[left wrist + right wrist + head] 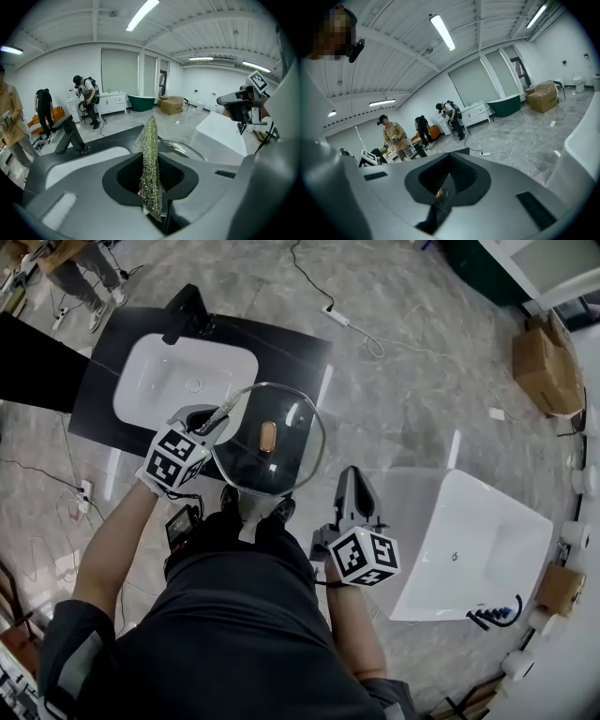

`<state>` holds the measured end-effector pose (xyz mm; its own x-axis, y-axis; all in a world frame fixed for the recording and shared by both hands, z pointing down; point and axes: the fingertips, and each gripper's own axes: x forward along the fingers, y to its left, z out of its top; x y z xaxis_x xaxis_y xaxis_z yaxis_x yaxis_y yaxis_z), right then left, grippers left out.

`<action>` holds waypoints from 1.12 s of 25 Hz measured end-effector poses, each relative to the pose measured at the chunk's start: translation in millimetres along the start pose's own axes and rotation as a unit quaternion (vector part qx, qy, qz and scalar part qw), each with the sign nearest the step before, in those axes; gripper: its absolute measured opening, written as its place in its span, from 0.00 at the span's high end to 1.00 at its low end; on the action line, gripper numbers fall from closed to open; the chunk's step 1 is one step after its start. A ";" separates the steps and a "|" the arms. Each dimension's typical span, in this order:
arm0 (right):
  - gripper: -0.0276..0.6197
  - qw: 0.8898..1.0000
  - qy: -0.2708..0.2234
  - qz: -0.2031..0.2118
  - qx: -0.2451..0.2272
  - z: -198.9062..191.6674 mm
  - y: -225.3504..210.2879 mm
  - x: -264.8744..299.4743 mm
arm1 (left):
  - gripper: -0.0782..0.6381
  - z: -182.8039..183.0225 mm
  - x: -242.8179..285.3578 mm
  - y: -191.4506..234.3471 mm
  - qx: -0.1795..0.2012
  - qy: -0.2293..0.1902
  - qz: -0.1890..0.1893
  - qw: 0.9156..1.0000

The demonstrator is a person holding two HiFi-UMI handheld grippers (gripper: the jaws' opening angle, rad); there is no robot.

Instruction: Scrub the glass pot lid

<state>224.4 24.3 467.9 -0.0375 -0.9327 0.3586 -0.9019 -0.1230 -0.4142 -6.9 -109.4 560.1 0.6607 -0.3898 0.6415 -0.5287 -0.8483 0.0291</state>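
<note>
Glass lid (251, 454) is gripped at its rim by R gripper (349, 474), jaws closed thin on it, and is held in the air just beside the black sink counter (305, 348). Mesh scrubber (151, 168) is pinched in L gripper (217, 418), jaws narrow, and is laid against the lid's left rim.

The left gripper (152, 187) has its grey jaws closed on a glittery gold-green mesh scrubber (151, 159) that stands upright between them, with the curved rim of the glass pot lid (185, 151) showing just behind it. To the left, a black tabletop (117, 136) holds a white sink (79, 161) and a black tap (70, 136). A white bathtub (220, 133) stands at right and people (88, 98) stand far back
</note>
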 end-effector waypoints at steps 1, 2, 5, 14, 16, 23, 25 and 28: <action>0.95 1.000 0.001 0.003 0.000 -1.4 3.3 2.2 | 0.79 -3.4 0.8 6.1 0.008 0.001 0.004 1.000; 0.95 1.000 0.003 0.005 0.000 -3.4 6.6 4.0 | 0.79 -6.5 3.1 10.9 0.018 0.005 0.007 1.000; 0.95 1.000 0.008 0.006 0.001 -10.2 11.9 3.9 | 0.79 -12.8 20.1 17.0 0.063 0.024 0.004 0.998; 0.95 0.998 -0.016 -0.056 0.026 -13.0 -4.0 -37.0 | 0.79 -17.0 96.9 8.1 0.270 0.092 -0.066 0.956; 0.95 0.996 -0.023 -0.076 0.038 -16.7 -11.3 -48.3 | 0.79 -25.8 107.9 6.3 0.323 0.113 -0.088 0.936; 0.95 0.990 -0.023 -0.116 0.077 -42.5 -20.3 -65.9 | 0.79 -43.4 128.7 5.4 0.401 0.145 -0.132 0.895; 0.95 0.989 -0.020 -0.116 0.084 -47.7 -18.0 -64.0 | 0.79 -50.1 130.6 2.0 0.422 0.145 -0.145 0.883; 0.95 0.990 -0.016 -0.110 0.085 -49.1 -12.3 -59.7 | 0.79 -59.9 126.4 -2.7 0.433 0.143 -0.158 0.876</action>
<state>216.5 98.0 492.6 0.1684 -0.8871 0.4297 -0.8014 -0.3771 -0.4643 46.1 -134.9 687.1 0.4748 -0.0863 0.8758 0.3409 -0.8995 -0.2734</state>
